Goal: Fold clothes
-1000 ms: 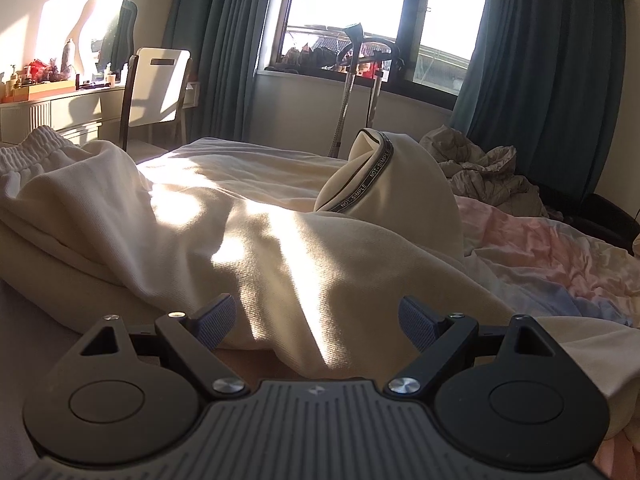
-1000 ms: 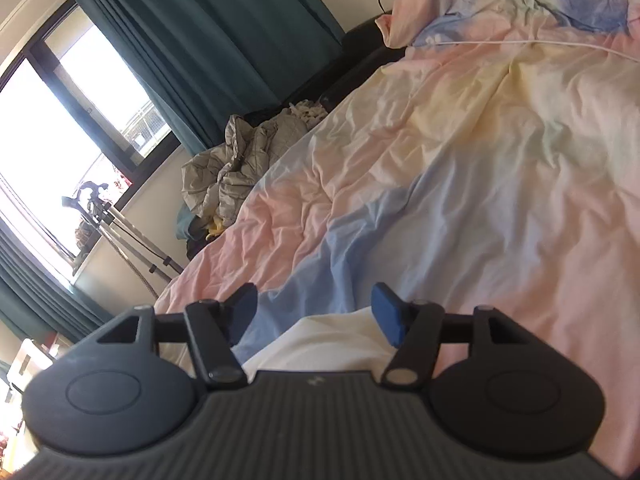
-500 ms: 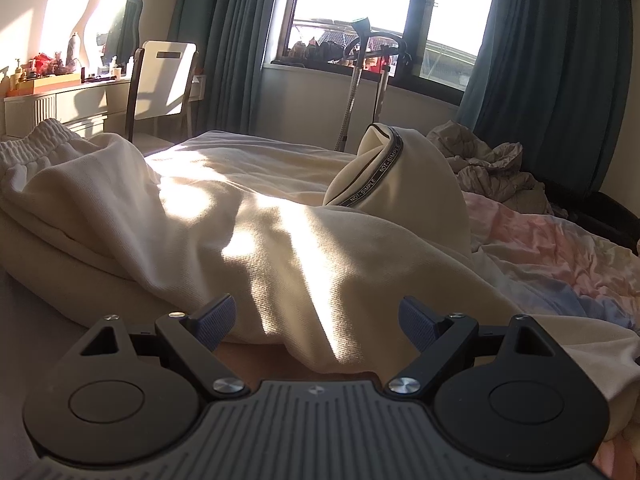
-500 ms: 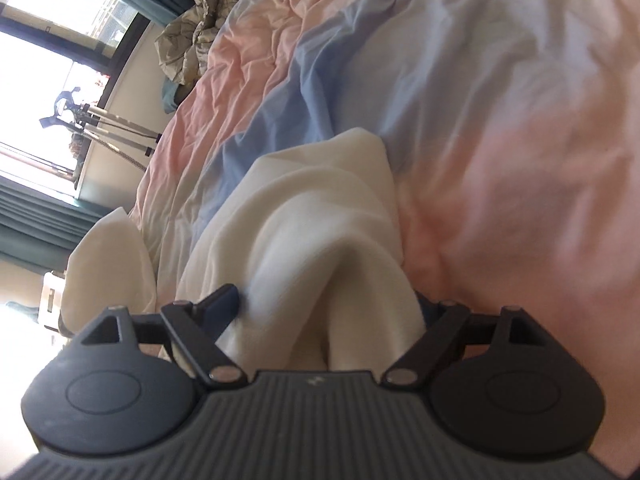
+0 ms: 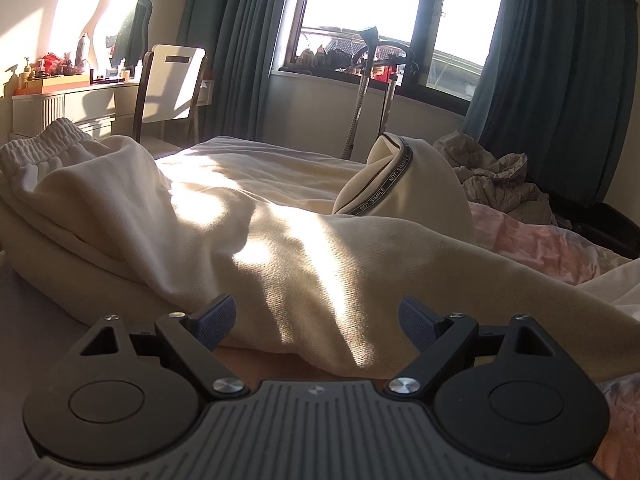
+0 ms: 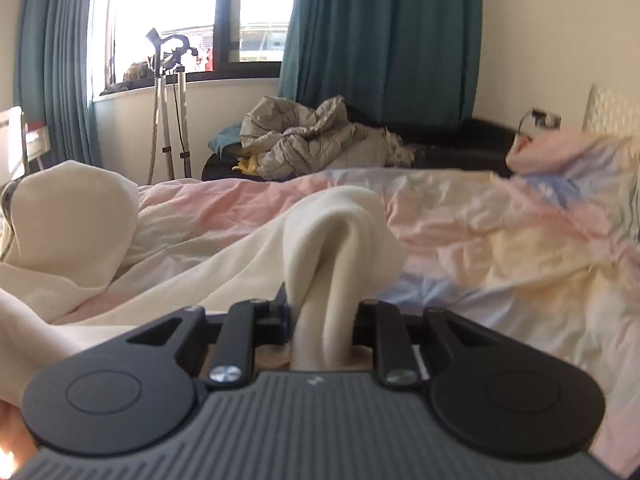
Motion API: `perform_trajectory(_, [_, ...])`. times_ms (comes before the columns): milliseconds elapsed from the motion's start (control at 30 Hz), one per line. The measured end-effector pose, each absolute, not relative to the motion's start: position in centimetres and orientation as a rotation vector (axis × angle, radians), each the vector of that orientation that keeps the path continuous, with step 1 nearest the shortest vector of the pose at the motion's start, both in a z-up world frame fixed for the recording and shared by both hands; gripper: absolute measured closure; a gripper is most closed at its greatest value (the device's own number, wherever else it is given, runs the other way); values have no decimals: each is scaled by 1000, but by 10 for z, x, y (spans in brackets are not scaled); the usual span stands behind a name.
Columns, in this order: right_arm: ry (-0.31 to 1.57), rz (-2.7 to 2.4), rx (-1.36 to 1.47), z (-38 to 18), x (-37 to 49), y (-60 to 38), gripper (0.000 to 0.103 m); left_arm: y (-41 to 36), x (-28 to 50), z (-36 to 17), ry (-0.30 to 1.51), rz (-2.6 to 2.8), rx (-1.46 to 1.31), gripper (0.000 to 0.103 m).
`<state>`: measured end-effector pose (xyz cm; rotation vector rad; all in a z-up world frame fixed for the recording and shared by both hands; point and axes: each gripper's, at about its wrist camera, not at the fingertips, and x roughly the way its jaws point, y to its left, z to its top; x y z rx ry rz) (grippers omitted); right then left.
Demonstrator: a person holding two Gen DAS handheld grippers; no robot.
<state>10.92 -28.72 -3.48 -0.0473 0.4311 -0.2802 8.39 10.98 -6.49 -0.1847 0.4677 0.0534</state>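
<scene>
Hidden: the right gripper (image 6: 320,320) has its fingertips buried in a bunched sleeve (image 6: 340,240), so only the inner edge of the left blue pad shows; the far end of the sleeve runs out of sight behind the fold.
Cut off: the cream hoodie (image 5: 280,248) spreads past the left and right edges of the left wrist view; its hood (image 5: 404,184) stands upright, and the lettering on the dark trim is too small to read surely.
Hard to make out: the bedsheet (image 6: 500,232) on the right is smeared by blur.
Left gripper (image 5: 316,320): fingers spread wide, low over the near edge of the hoodie, pinching nothing.
Right gripper: pressed onto the sleeve, which rises in a ridge between the fingers.
Clothes: the hoodie lies on the bed, with the crumpled grey jacket (image 6: 312,140) well apart near the curtain (image 6: 380,40).
Change: half a second ago the right view looked down on sheet and sleeve; now it faces level towards the window (image 6: 176,16). The left view barely differs.
</scene>
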Motion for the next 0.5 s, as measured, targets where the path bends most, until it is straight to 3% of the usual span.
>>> perform_trajectory(133, [430,-310,-235,-44,126,-286,81,109,82,-64,456,48,-180,13])
perform_trajectory(300, [618,-321,-209,-91,152,-326,74,106,89,-69,468,38,-170,13])
perform_trajectory(400, [632,-331,-90,-97,151,-340,52,105,94,-73,481,37,-164,13])
perform_trajectory(500, [645,-341,30,-104,149,-355,43,106,98,-75,497,43,-165,13])
